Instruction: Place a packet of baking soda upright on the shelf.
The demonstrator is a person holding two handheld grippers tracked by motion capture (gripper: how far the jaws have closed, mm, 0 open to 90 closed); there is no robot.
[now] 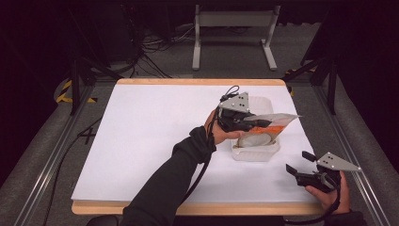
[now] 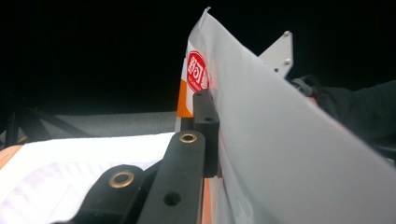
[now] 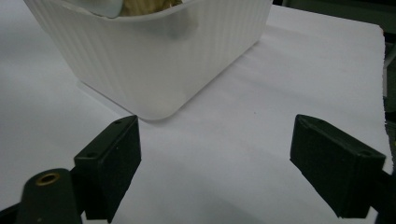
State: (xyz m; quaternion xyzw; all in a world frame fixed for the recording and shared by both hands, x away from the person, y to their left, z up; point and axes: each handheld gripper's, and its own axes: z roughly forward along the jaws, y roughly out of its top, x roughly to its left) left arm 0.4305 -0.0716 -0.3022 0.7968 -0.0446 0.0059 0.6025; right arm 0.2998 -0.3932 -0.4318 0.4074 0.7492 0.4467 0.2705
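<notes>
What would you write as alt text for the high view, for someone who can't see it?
Over a white-covered table, the person's left tool holds a white and orange packet above a white ribbed tub. The right tool, jaws open, rests near the table's front right corner.

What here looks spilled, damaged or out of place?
Nothing stands out. The left gripper is shut on a white-and-orange packet above the white ribbed tub, which stands upright on the white table. The right gripper is open beside it.
</notes>
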